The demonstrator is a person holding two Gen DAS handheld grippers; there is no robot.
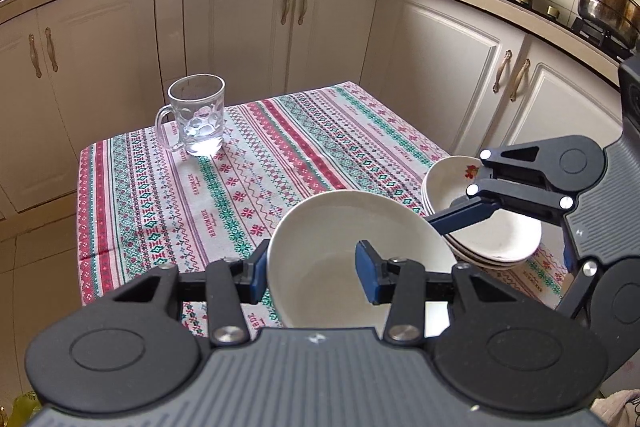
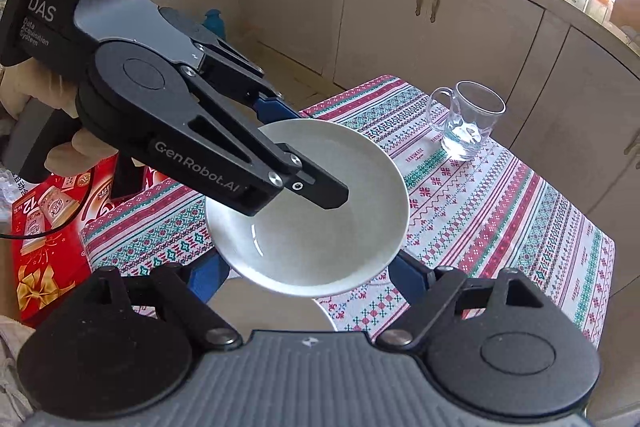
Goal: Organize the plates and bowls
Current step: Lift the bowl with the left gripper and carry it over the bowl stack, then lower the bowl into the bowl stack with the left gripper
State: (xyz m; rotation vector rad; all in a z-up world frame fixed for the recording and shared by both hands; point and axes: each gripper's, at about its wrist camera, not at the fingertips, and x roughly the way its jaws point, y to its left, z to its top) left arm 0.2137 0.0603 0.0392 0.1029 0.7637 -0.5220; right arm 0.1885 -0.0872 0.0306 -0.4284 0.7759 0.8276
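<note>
the left gripper pinches the near rim of a white plate, lifted over the table's near edge. the right gripper grips the stack of bowls, just right of the plate. a rim-only hold could let the plate tilt or knock the bowls. farther left, a glass mug stands well apart, out of the way.
</note>
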